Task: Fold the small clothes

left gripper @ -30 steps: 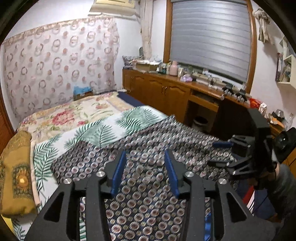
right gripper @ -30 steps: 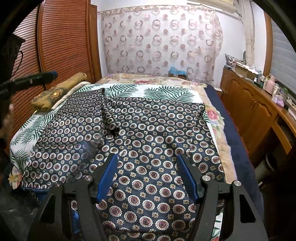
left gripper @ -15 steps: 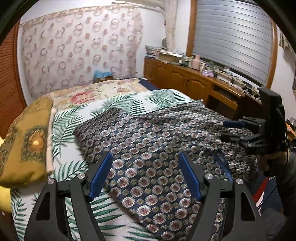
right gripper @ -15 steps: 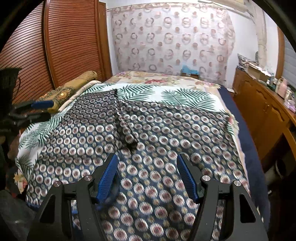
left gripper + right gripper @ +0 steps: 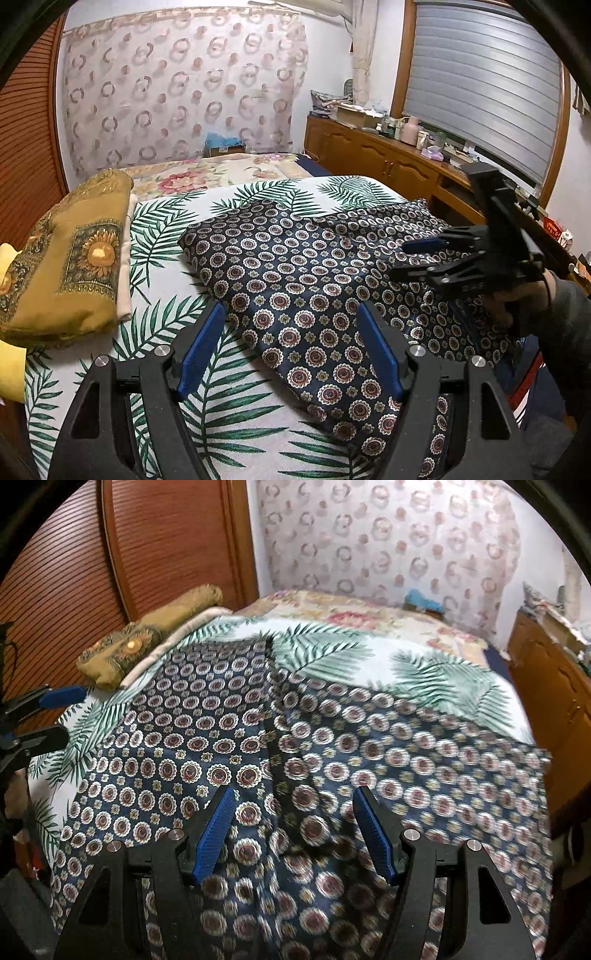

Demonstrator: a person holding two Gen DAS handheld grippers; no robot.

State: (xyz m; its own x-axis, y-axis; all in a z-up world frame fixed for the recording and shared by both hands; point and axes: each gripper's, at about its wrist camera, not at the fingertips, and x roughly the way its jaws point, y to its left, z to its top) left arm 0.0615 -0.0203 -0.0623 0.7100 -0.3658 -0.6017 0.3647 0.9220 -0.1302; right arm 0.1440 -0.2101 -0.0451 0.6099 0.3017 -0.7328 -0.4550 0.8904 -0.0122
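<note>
A dark navy garment of thin fabric printed with rows of small round medallions (image 5: 306,280) lies spread flat across the near half of the bed, on a white bedspread with green palm-leaf print (image 5: 229,413), its lower part hanging over the bed's near edge. A dark crease (image 5: 275,746) runs down its middle from the far edge toward the near one. The left gripper (image 5: 291,347) hovers over the garment's near left corner, jaws wide with nothing between them and not touching the cloth. The right gripper (image 5: 293,829) hangs above the crease near the bed's near edge, jaws likewise wide and holding nothing. A folded mustard-yellow cloth with sunflower motifs (image 5: 70,254) lies along the bed's left edge.
</note>
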